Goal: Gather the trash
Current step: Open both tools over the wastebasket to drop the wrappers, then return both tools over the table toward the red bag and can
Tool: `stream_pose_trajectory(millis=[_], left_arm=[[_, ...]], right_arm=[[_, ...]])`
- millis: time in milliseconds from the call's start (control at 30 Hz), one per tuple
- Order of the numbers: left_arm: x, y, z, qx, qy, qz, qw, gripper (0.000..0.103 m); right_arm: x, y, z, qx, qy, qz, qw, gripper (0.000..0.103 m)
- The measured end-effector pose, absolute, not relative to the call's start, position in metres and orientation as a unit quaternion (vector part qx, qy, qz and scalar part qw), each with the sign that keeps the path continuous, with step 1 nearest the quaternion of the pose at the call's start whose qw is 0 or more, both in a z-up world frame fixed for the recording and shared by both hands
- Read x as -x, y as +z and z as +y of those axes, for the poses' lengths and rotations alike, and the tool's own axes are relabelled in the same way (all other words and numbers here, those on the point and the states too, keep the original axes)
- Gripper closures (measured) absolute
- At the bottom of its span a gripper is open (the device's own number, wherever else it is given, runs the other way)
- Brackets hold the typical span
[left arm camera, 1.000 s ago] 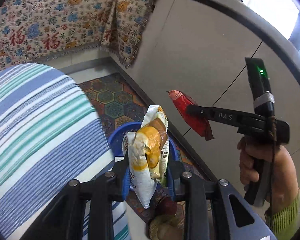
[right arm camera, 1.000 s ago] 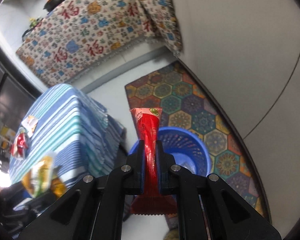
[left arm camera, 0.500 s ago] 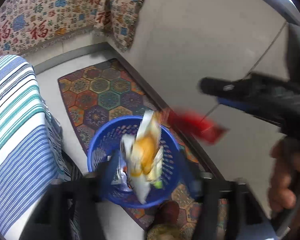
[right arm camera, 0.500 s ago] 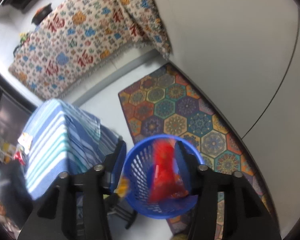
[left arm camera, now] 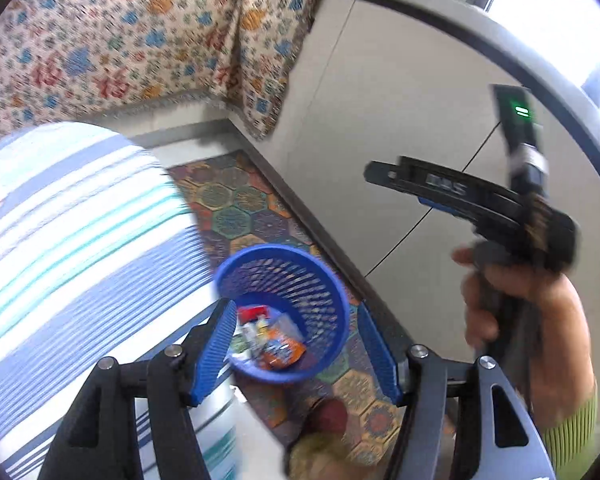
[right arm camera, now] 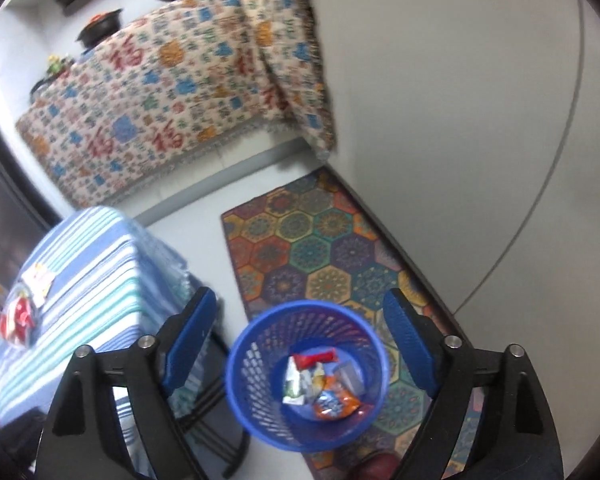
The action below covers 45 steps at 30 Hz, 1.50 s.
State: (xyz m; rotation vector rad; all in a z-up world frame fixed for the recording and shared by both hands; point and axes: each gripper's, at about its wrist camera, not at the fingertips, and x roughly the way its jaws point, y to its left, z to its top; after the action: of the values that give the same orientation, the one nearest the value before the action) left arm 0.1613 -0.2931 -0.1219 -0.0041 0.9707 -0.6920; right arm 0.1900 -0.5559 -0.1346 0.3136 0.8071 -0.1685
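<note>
Over blue basket [right arm camera: 260, 364] | both hand-held grippers spread, empty | wrappers [right arm camera: 320, 384] inside

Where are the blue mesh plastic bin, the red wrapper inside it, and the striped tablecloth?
Blue mesh plastic bin [right arm camera: 236, 364]: right wrist view, left rim.
Red wrapper [right arm camera: 314, 358]: right wrist view, middle.
Striped tablecloth [right arm camera: 96, 264]: right wrist view, top surface.

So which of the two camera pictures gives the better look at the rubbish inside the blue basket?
The right wrist view: it looks almost straight down into the blue basket, so the wrappers lie plainly visible. The left wrist view sees the basket obliquely and blurred, with some wrappers hidden behind a finger.
</note>
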Motion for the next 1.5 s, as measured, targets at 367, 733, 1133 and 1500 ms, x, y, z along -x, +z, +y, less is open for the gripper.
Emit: stream_pose_trajectory(millis=[367,733,1133,1500], left_arm=[[-0.148,-0.153,-0.073,-0.005,-0.095,0.477,0.874,0.037],[-0.181,-0.173,0.033,0.008,0.016,0.454,0.891,0.036],[-0.189,-0.177,0.048,0.002,0.005,0.457,0.889,0.012],[-0.188,-0.179,0.053,0.009,0.010,0.466,0.885,0.000]], right_arm=[[-0.168,-0.123,-0.325,-0.066,0.142,0.396,0.905,0.009],[-0.204,-0.170,-0.229,0.026,0.130,0.435,0.891,0.007],[-0.222,-0.189,-0.202,0.046,0.118,0.449,0.884,0.000],[-0.224,-0.190,-0.203,0.049,0.119,0.449,0.884,0.000]])
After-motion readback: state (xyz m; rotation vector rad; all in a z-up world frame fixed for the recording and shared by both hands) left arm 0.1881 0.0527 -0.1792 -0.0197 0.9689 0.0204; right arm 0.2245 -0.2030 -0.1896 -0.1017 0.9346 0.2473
